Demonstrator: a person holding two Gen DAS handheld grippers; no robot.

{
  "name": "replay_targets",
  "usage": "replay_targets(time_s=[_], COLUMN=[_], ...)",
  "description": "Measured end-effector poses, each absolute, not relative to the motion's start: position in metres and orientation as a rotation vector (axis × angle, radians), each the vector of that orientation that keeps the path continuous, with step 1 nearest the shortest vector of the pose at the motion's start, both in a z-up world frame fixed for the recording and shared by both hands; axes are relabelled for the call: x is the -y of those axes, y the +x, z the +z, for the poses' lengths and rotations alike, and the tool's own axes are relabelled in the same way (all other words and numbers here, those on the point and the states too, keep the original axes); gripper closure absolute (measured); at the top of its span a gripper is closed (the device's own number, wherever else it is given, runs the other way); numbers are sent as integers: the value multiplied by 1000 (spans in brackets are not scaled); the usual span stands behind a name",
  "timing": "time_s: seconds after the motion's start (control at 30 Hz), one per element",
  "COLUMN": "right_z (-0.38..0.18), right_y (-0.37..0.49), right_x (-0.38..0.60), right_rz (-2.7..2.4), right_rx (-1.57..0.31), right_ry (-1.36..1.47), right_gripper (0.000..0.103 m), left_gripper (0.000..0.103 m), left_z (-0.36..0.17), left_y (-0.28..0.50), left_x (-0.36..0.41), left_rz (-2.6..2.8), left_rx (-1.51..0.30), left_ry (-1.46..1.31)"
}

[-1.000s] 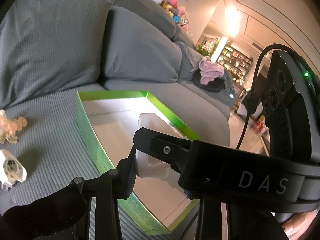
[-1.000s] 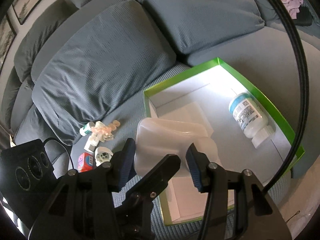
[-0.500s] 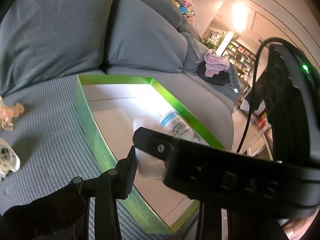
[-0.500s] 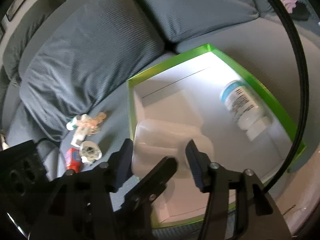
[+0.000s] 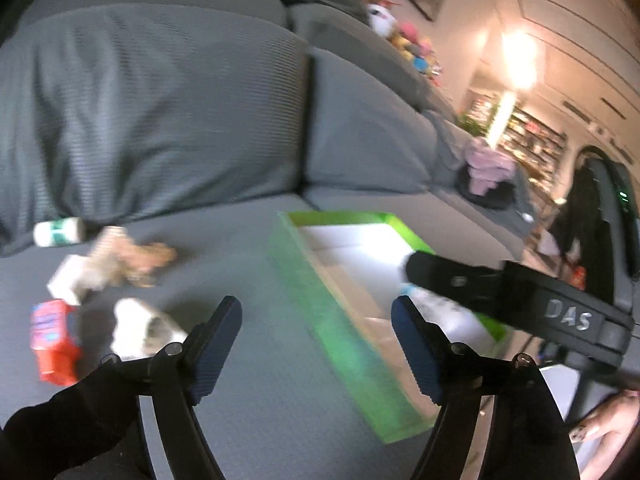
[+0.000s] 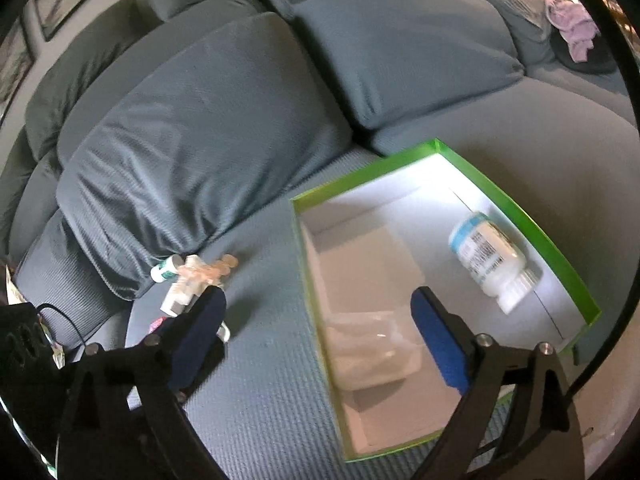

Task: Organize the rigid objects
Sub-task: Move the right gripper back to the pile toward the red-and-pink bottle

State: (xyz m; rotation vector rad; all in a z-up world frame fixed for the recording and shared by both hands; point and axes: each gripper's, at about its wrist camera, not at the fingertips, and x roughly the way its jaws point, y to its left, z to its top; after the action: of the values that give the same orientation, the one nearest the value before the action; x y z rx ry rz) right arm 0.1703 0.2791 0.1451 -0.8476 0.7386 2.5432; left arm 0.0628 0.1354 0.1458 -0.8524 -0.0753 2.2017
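A green-walled box [image 6: 520, 216] with a white floor lies on the grey sofa seat [image 6: 260, 400]; it also shows in the left wrist view [image 5: 344, 344]. Inside it lie a translucent plastic container [image 6: 372, 356] near the front left and a white bottle [image 6: 486, 260] with a blue label on its side. My right gripper [image 6: 320, 340] is open and empty above the box's left wall. My left gripper [image 5: 316, 348] is open and empty above the seat, left of the box. The right gripper's arm [image 5: 512, 296] crosses the box in the left wrist view.
Loose items lie on the seat left of the box: a red packet [image 5: 52, 340], a white plug adapter [image 5: 140, 328], a peach plastic piece [image 5: 136, 260], a small white box [image 5: 68, 276] and a small green-and-white tube [image 5: 58, 232]. Sofa back cushions [image 6: 200, 128] rise behind.
My right gripper has opened and let go of the translucent container, which now lies in the box. My left gripper has swung left, toward the loose items.
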Motion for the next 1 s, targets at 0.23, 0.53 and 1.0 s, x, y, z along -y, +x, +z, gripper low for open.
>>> replay_targets(time_s=[0.23,0.53,1.0], right_z=[157,160,114], right_y=[153,107,28], right_x=[-247,-179,-97], right_rz=[2677,2893,2964], right_rx=[-708,-610,-545], right_ry=[-802,-873,-1216], right_gripper=[8,6,6], left_gripper=[24,24,24], left_z=[145,134,92], left_y=[40,21,-1], left_x=[-74,0,83], left_rz=[2505,2736,2769], left_rx=[88,50,123], left_ry=[-960,-1060,-1303])
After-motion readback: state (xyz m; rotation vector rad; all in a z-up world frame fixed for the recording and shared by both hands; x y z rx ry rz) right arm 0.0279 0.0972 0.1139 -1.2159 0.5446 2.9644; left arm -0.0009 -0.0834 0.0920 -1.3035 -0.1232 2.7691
